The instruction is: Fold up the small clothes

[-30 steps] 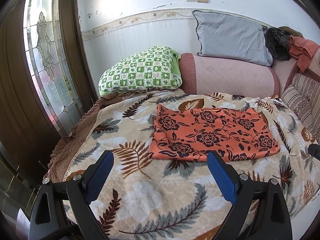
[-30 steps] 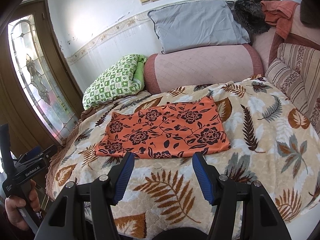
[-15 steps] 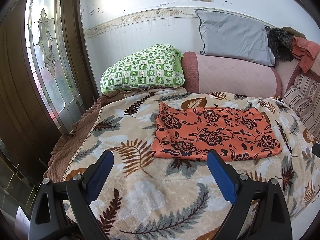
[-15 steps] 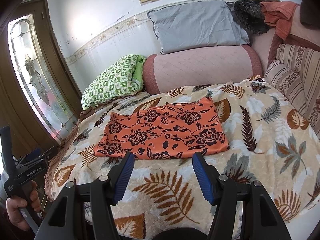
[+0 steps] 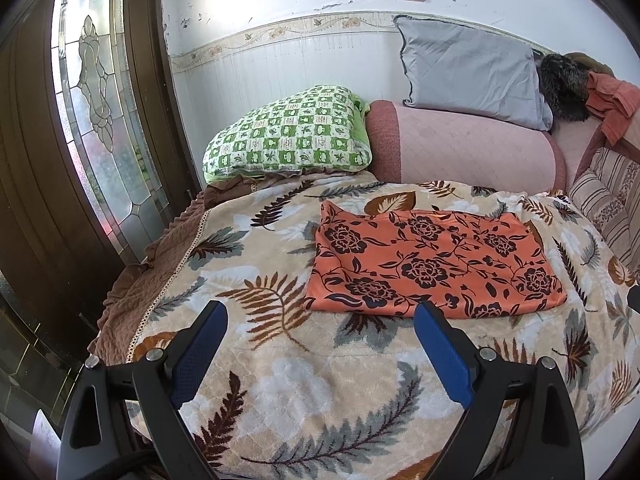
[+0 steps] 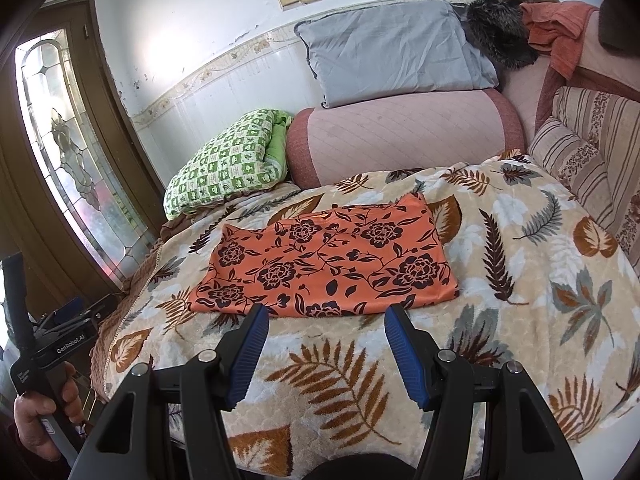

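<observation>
- Left gripper (image 5: 320,320): jaws wide apart, nothing between the blue pads. It hangs over the blanket (image 5: 280,380), on the near side of the cloth and not touching it.
- Right gripper (image 6: 323,322): jaws also apart, empty. It hangs just short of the cloth's near edge, about midway along it.
- Orange flowered cloth (image 6: 328,264): the task's thing. It lies flat on the blanket as a wide rectangle, long side running left to right, well short of the pillows at the far end. Judged not yet picked up for the next fold.
- Risk 1: the blanket is thick and fluffy. A pad coming down at the near edge could pinch blanket pile together with the cloth, and a lift would then drag both.
- Risk 2: the cloth looks thin and possibly layered. A pinch could take only the top layer, so the fold would open out unevenly.
- Risk 3: the two grippers sit at different points along the near edge. Unequal grips could skew the fold line.
- Risk 4: the blanket slopes off at the near rim, so a dropped cloth could slide off.
- Containers: none seen in either view. Far end holds a green checked pillow (image 5: 288,136), a pink bolster (image 5: 464,152) and a grey pillow (image 5: 468,68) on it.
</observation>
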Available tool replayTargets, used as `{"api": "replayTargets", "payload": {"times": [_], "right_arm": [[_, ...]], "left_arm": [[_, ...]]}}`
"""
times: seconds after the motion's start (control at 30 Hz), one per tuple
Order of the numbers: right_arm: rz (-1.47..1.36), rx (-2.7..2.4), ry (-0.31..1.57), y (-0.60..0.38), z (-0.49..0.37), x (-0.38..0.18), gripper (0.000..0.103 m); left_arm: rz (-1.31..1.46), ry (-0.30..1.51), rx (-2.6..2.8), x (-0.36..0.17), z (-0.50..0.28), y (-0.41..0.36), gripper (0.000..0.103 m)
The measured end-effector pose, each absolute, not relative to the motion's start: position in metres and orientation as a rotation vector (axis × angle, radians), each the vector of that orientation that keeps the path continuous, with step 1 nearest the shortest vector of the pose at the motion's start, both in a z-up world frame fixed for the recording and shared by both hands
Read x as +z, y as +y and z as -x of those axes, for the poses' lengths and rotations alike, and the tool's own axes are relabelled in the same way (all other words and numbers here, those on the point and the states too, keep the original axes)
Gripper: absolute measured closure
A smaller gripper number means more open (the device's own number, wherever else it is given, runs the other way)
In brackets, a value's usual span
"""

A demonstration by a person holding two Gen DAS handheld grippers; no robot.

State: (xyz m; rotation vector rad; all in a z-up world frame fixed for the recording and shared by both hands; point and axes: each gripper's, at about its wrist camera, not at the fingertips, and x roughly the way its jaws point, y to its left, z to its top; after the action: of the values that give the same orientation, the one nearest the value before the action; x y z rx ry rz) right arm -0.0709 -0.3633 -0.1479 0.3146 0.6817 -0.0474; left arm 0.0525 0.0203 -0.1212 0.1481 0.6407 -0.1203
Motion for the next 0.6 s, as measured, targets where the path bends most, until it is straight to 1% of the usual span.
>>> {"api": "replayTargets", "payload": {"times": [0.6], "right_arm": [[-0.339,-0.065,0.696,-0.369,0.068,-0.159,0.039]], "left_arm": [[-0.166,0.668,-0.134,-0.132,-0.062,0.017,0.009]]}}
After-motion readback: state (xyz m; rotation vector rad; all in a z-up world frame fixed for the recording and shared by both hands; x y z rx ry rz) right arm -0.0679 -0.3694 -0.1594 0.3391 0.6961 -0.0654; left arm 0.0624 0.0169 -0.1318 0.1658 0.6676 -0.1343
